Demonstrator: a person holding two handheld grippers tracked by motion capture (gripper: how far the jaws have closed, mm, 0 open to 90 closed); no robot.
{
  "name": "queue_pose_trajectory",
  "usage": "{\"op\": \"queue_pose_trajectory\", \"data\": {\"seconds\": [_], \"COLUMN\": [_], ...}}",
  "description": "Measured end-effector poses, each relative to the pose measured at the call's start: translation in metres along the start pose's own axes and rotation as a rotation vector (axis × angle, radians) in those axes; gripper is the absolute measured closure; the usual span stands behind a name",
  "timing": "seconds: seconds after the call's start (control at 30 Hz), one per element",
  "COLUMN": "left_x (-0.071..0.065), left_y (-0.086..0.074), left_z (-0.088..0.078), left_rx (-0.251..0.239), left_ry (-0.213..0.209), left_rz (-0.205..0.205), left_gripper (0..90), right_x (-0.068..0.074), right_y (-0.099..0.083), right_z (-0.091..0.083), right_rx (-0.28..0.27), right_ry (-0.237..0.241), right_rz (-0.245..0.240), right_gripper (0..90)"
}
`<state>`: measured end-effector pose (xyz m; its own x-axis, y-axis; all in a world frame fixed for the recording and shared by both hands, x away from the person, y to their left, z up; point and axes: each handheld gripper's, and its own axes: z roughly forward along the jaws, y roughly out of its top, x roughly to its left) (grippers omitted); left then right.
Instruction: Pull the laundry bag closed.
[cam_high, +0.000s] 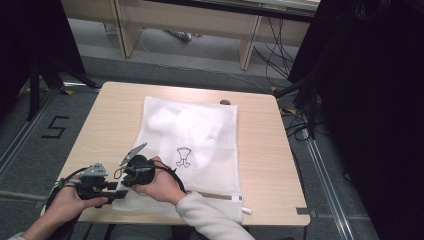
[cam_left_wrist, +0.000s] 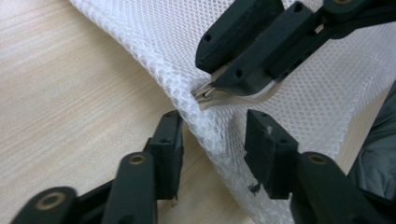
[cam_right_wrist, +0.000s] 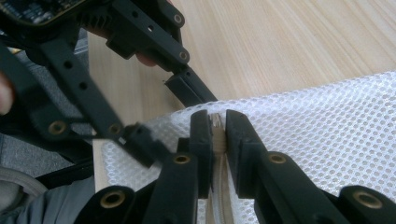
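A white mesh laundry bag (cam_high: 195, 135) lies flat on the wooden table (cam_high: 110, 115), with white cloth inside and a small outline drawing (cam_high: 184, 156) showing. At its near left corner both grippers meet. My right gripper (cam_right_wrist: 217, 128) is shut on the bag's edge, pinching a pale strip of the seam and lifting the mesh (cam_right_wrist: 327, 130) slightly. My left gripper (cam_left_wrist: 215, 149) straddles the same raised edge (cam_left_wrist: 163, 42) just below the right gripper's tips (cam_left_wrist: 208, 91). Its jaws stand apart, with the mesh between them and gaps beside the pads. In the high view the left gripper (cam_high: 119, 189) points right and the right gripper (cam_high: 125, 181) points left.
A small dark object (cam_high: 225, 102) sits at the table's far edge. The bag's white zipper pull (cam_high: 246, 210) lies near the front right. Bare wood runs along the bag's left and right sides. Black stands and cables are on the floor around the table.
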<state>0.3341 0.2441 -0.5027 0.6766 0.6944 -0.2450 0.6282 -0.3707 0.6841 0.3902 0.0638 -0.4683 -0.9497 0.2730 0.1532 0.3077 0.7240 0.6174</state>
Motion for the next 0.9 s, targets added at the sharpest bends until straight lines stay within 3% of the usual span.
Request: {"op": "queue_pose_trajectory", "data": {"seconds": [0.17,0.27,0.43,0.67,0.87,0.9], "left_x": [-0.0014,-0.0009,-0.0014,-0.0047,-0.0059,-0.0061], "left_y": [-0.0001,0.0002,0.0015,0.0035,0.0046,0.0046], "left_z": [0.0000,-0.0007,-0.0024,-0.0050,-0.0060,-0.0060], "left_rx": [0.007,0.011,0.008,-0.008,-0.020,-0.022], "left_ry": [-0.006,-0.006,-0.011,-0.008,-0.022,-0.018], "left_rz": [-0.001,0.005,-0.030,-0.061,-0.058,-0.057], "left_gripper": [67.2,72.7,82.0,84.7,85.3,85.3], "right_x": [-0.0004,0.0008,-0.0014,0.0009,0.0016,0.0004], "right_y": [-0.0005,-0.0010,-0.0020,-0.0049,-0.0085,-0.0089], "right_z": [-0.0015,-0.0019,-0.0041,-0.0074,-0.0088,-0.0082], "right_rx": [0.010,0.006,0.009,0.026,0.045,0.043], "right_ry": [-0.017,-0.002,-0.014,-0.006,-0.013,-0.016], "right_rz": [-0.013,-0.010,-0.024,-0.031,-0.031,-0.050], "right_gripper": [81.9,81.9,81.9,82.1,82.3,82.3]}}
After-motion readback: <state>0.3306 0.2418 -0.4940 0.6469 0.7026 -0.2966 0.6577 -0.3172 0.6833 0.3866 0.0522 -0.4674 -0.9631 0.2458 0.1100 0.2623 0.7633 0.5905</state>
